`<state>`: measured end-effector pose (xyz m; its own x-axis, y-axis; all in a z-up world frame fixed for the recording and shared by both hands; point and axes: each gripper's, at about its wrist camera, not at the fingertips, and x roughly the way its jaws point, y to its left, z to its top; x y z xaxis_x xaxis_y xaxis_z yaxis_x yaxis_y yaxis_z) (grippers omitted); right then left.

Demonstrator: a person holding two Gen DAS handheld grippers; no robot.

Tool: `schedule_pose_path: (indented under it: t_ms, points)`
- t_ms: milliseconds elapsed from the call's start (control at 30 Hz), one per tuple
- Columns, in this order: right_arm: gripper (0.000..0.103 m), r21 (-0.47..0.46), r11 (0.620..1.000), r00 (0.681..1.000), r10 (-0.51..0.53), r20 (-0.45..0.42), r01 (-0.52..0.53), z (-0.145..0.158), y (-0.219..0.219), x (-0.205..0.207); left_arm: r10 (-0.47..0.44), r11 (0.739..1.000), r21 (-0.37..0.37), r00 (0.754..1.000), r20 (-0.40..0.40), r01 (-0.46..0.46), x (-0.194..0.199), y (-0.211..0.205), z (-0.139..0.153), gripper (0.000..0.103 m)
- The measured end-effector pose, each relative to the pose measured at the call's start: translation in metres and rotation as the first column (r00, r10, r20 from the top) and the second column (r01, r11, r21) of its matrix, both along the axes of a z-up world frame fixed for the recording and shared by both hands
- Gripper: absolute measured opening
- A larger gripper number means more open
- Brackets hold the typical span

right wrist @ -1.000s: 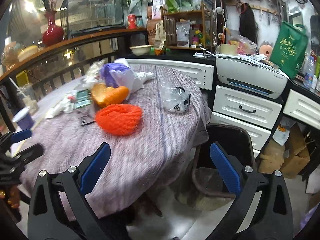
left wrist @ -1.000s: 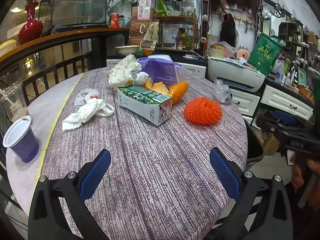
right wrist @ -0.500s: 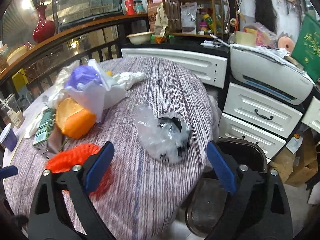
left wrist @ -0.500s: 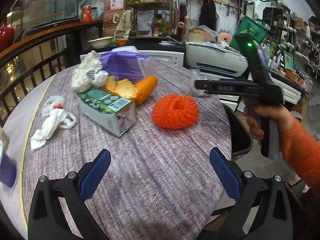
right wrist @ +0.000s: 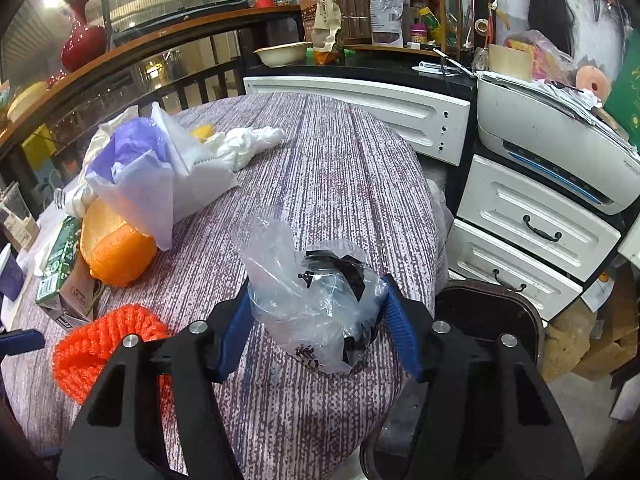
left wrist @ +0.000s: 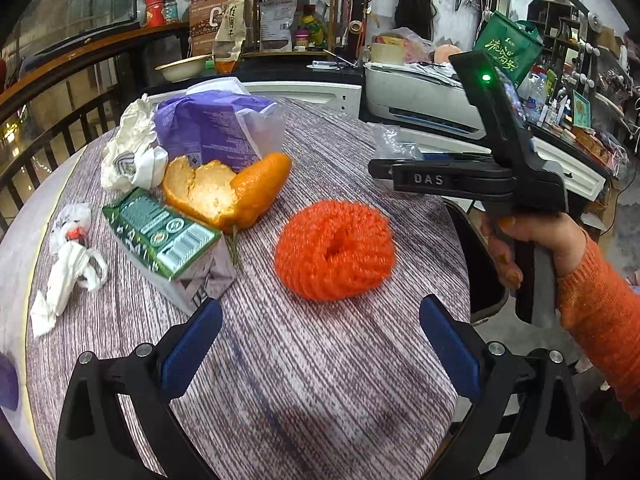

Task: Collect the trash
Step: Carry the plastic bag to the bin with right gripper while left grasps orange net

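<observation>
1. Early by my judgement: the right gripper has its pads against both sides of the clear bag at the table's right edge, seemingly pinching it; the bag rests on the cloth, unlifted.
2. The left gripper hangs wide apart and empty before the orange net; peel, carton, tissues and purple bag remain.
3. The bin beside the table is partly hidden; the bag's dark contents are unclear.
</observation>
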<state>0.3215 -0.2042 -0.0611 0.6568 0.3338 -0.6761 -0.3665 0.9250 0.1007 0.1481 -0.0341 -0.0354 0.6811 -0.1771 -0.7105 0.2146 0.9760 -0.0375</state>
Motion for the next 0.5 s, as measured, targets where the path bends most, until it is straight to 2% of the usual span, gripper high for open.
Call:
schedule_pose_path:
  t_ms: [267, 500]
  points:
    - [0.057, 0.033, 0.999, 0.999, 0.003, 0.039, -0.004, 0.008, -0.01, -0.016, -0.011, 1.0, 0.016, 0.999, -0.042, 0.012, 0.029, -0.018, -0.005, 0.094]
    - [0.057, 0.054, 0.998, 0.997, 0.011, 0.075, -0.015, 0.016, -0.025, -0.038, -0.001, 1.0, 0.024, 0.998, -0.069, 0.003, 0.046, -0.027, -0.012, 0.079]
